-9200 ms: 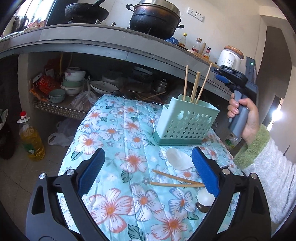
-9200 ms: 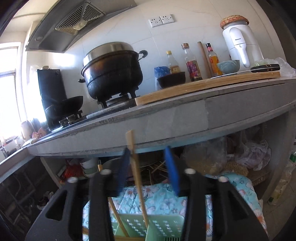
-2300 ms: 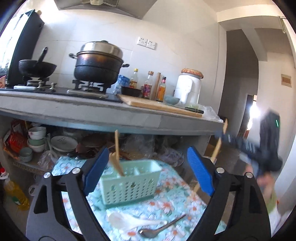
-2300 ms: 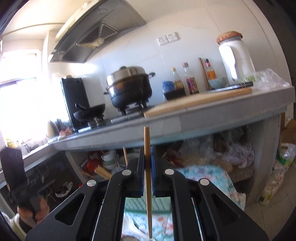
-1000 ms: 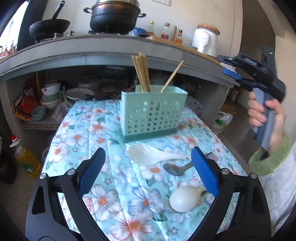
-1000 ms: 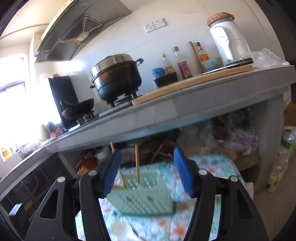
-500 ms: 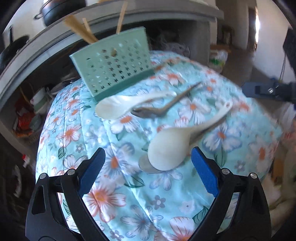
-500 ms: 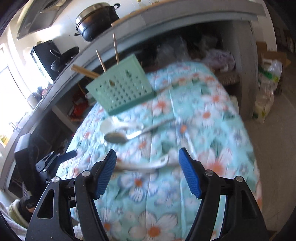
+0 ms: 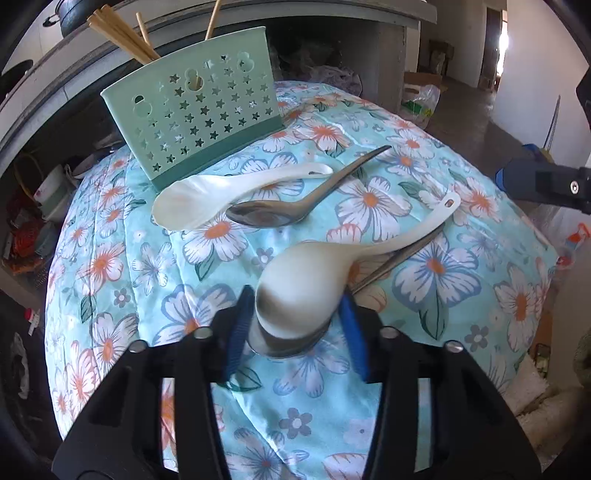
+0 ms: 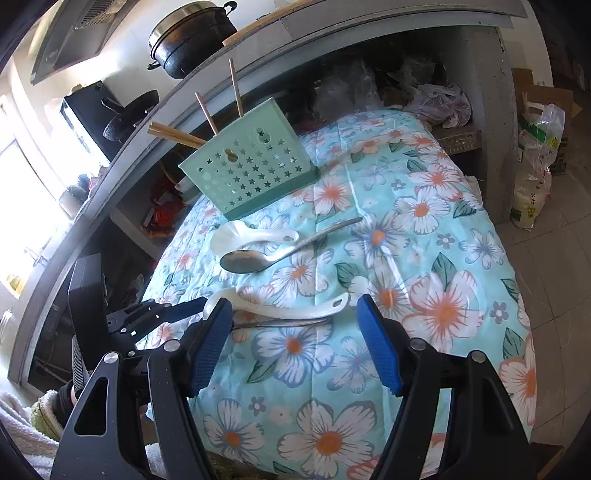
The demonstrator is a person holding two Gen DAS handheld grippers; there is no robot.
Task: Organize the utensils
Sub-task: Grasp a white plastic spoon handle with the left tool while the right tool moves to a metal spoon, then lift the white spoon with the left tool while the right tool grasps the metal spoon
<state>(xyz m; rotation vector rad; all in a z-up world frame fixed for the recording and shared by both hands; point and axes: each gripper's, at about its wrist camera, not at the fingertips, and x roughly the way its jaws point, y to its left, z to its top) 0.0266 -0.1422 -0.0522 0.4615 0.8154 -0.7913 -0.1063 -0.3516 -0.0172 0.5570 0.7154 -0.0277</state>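
Note:
A mint green utensil holder point(image 9: 192, 122) with several wooden chopsticks point(image 9: 122, 33) stands on the floral tablecloth point(image 9: 129, 258). My left gripper point(image 9: 293, 334) has closed around the bowl of a white plastic ladle-spoon point(image 9: 306, 288), which lies over a metal spoon point(image 9: 391, 266). A white soup spoon point(image 9: 207, 199) and a steel spoon point(image 9: 295, 206) lie in front of the holder. My right gripper point(image 10: 295, 347) is open and empty above the ladle's handle point(image 10: 295, 310). The holder point(image 10: 255, 177) also shows in the right wrist view.
A concrete counter point(image 10: 332, 37) with a black pot point(image 10: 192, 40) overhangs the table's far side. Bags point(image 10: 535, 158) stand on the floor at the right. Shelves under the counter hold bowls point(image 9: 51, 188).
My left gripper has dropped to the ladle-spoon and closed its jaws around the bowl. My right gripper has come lower over the table, still open.

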